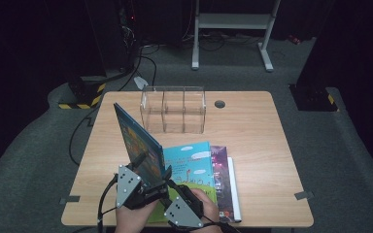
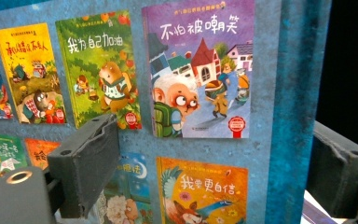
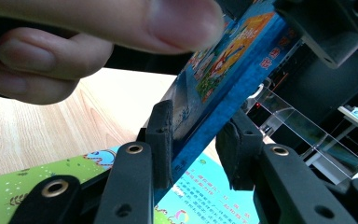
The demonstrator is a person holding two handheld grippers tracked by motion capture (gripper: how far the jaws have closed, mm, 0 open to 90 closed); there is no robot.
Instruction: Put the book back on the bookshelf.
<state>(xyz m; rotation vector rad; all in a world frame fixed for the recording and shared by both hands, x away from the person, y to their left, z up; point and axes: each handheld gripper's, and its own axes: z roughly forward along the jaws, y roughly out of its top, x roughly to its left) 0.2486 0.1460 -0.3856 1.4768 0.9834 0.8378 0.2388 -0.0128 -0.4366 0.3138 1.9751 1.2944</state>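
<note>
Both tongs hold the blue book (image 1: 136,141) upright: left tongs (image 1: 143,167) wide across it, right tongs (image 3: 193,140) narrow on its spine. It is lifted off the stack (image 1: 199,170). The clear rack (image 1: 173,110) at twelve o'clock likely awaits it.

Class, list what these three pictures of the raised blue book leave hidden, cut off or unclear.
- High view: the blue book has its lower edge hidden behind both hand-held grippers.
- Left gripper view: the book's small printed covers are cut off at the left and bottom edges.
- Right gripper view: a blurred finger covers the book's upper part.

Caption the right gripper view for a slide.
Right claw straddles the lower edge of a tilted blue picture book.
</note>
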